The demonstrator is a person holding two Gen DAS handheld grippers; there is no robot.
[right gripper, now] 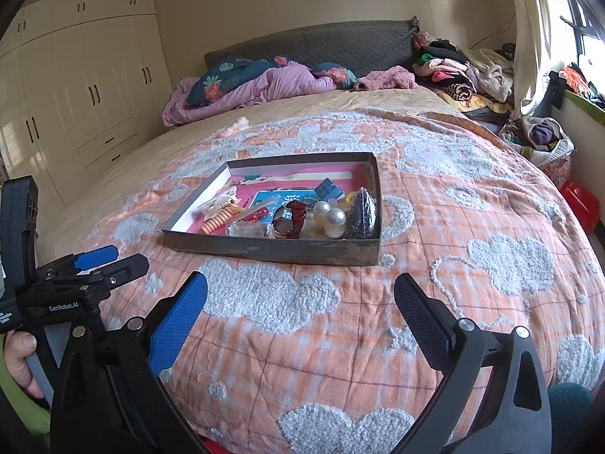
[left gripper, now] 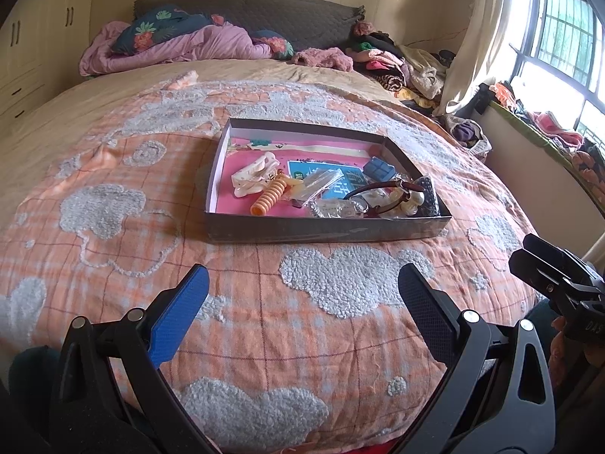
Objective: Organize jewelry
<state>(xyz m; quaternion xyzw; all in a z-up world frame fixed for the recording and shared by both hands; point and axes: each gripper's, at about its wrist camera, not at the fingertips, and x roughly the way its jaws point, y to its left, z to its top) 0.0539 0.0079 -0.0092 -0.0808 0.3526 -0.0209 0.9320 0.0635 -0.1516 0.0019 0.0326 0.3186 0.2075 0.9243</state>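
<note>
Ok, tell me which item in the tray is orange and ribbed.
The coiled orange hair tie, lying left of centre in the tray beside the cream hair clip; nothing else there is ribbed orange.

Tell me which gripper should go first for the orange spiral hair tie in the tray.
Left, probably. The orange spiral hair tie lies toward the tray's left half, nearer the left gripper. Both grippers are open and short of the tray; the right gripper faces the pearls' end.

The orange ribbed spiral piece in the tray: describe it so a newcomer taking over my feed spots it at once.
On the orange plaid bedspread sits a shallow dark cardboard tray with a pink floor. The orange spiral piece lies in its left half, angled toward the front wall, just beside a cream hair claw. It is the only bright orange, ridged, tube-shaped thing there.
</note>
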